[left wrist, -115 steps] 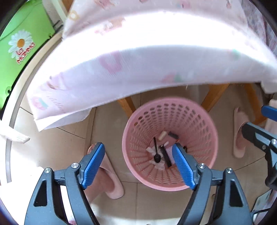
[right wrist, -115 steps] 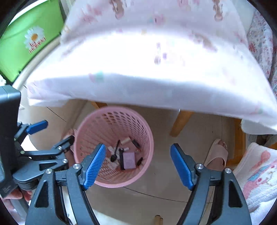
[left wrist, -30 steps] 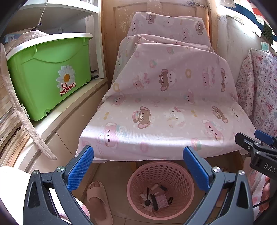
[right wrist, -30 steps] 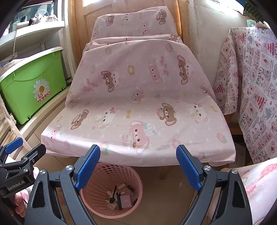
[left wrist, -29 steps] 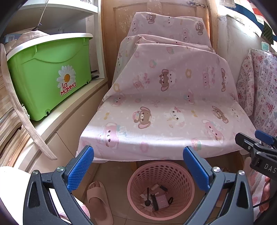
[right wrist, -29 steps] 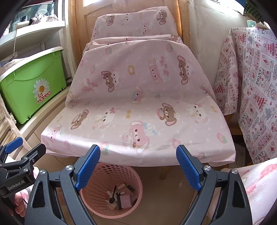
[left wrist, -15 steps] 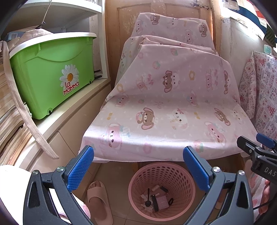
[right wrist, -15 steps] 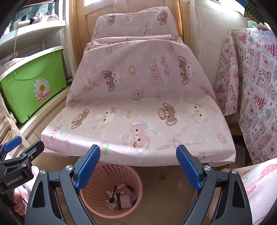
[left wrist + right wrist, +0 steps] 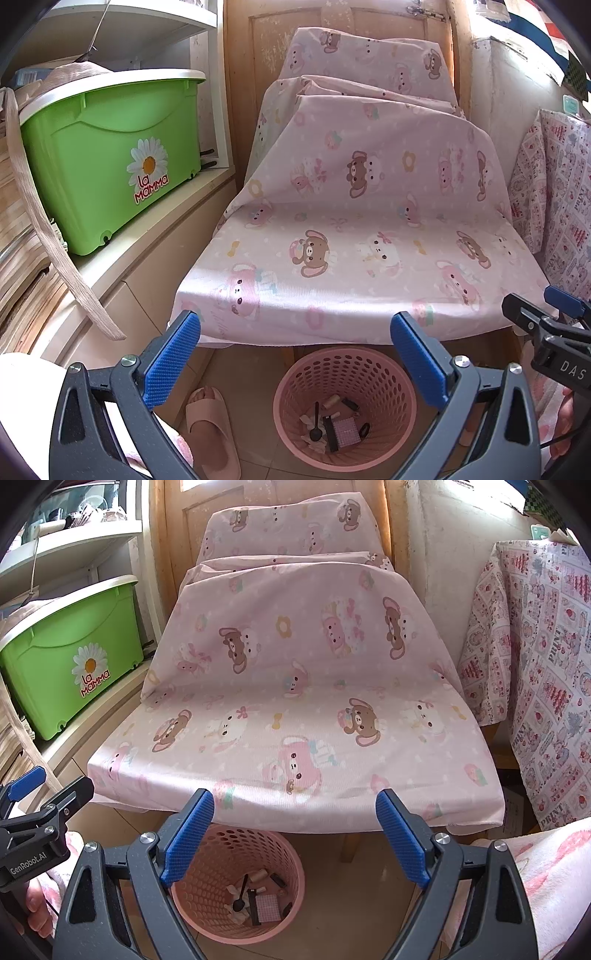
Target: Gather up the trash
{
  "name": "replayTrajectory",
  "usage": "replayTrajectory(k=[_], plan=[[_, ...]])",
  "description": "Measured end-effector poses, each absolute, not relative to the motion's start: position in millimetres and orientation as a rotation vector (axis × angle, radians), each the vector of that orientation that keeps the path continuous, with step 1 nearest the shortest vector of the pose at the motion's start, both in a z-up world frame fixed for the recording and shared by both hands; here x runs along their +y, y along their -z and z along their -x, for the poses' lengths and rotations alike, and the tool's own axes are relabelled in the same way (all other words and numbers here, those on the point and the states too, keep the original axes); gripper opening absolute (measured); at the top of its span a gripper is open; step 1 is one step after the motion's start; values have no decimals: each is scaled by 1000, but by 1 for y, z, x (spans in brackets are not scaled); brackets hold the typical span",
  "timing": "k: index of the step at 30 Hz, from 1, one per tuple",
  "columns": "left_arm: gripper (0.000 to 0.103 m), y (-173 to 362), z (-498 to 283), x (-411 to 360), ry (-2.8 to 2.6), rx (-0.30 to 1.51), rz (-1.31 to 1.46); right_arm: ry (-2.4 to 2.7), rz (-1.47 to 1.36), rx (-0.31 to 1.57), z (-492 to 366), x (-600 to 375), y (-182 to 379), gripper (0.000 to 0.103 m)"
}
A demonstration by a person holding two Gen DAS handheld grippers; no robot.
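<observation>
Standing upright on the tiled floor [image 9: 255, 373] is a pink basket [image 9: 391, 387] full of holes, with its open mouth facing up. It sits partly under the front edge of a seat covered by a pink sheet [image 9: 369, 229] with bears and bunnies on it.

Nearest to the cameras, the left gripper [image 9: 295, 360] has its blue pads spread wide with nothing between them. The right gripper [image 9: 295, 834] is spread wide too and holds nothing. Both hang in the air above the basket and point down toward it.

The trash lies at the bottom of the basket. There is a small black spoon [image 9: 241, 890], with its handle leaning up and away and its bowl down. A pink checked square [image 9: 269, 907] lies flat beside a thin black strip [image 9: 253, 904] that runs from near to far. A small tan roll [image 9: 258, 876] and some pale scraps [image 9: 236, 915] are there as well.

A pink slipper [image 9: 210, 428] sits on the floor left of the basket, toe pointing away.

Farther back, the sheet climbs up over the seat back. A green box [image 9: 110, 162] with a daisy on it stands on a white shelf [image 9: 155, 229] to the left. A cloth with pink pictures [image 9: 535, 664] hangs on the right. Behind it all is a wooden door [image 9: 251, 74].
</observation>
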State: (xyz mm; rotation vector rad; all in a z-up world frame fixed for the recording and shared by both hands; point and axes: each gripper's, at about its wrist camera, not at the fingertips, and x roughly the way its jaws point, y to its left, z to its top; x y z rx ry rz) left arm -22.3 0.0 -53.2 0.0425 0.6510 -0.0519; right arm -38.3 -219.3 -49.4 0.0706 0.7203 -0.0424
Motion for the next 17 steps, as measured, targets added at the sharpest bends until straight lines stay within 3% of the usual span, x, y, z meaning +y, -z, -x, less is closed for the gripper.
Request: replayTrajectory(k=[17], plan=[[102,53,23,0,51,648,-46,44,-62,719,38,-220,50,91]])
